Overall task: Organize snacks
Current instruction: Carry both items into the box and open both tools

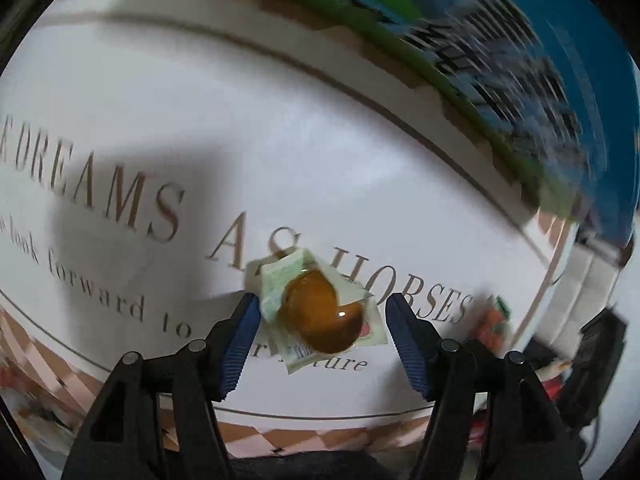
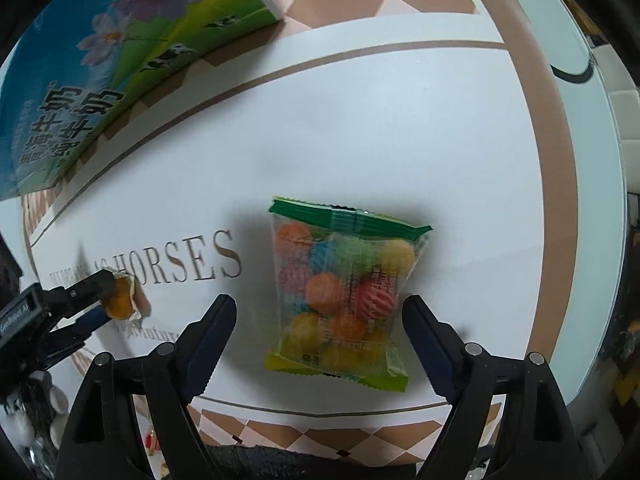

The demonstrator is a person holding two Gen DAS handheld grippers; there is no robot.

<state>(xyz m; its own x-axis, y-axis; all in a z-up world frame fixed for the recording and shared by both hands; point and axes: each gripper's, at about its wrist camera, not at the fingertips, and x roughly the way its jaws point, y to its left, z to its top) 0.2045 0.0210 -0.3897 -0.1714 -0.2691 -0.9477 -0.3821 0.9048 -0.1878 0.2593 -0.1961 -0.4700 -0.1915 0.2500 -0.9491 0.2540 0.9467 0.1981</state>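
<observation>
An amber jelly cup [image 1: 318, 312] with a pale green foil lid lies on the white table mat, between the open fingers of my left gripper [image 1: 320, 320]; the left finger's pad [image 1: 244, 320] touches its foil edge. In the right wrist view the jelly cup [image 2: 120, 296] shows at the far left with the left gripper [image 2: 98, 298] around it. A clear bag of coloured ball candies [image 2: 340, 292] with green ends lies flat between the open fingers of my right gripper [image 2: 320, 320], untouched.
A blue and green milk carton box [image 2: 120, 60] stands at the back left of the mat; it appears blurred in the left wrist view [image 1: 500, 60]. The mat [image 2: 360, 120] bears brown lettering and a checkered border. Clutter sits beyond the table's edges.
</observation>
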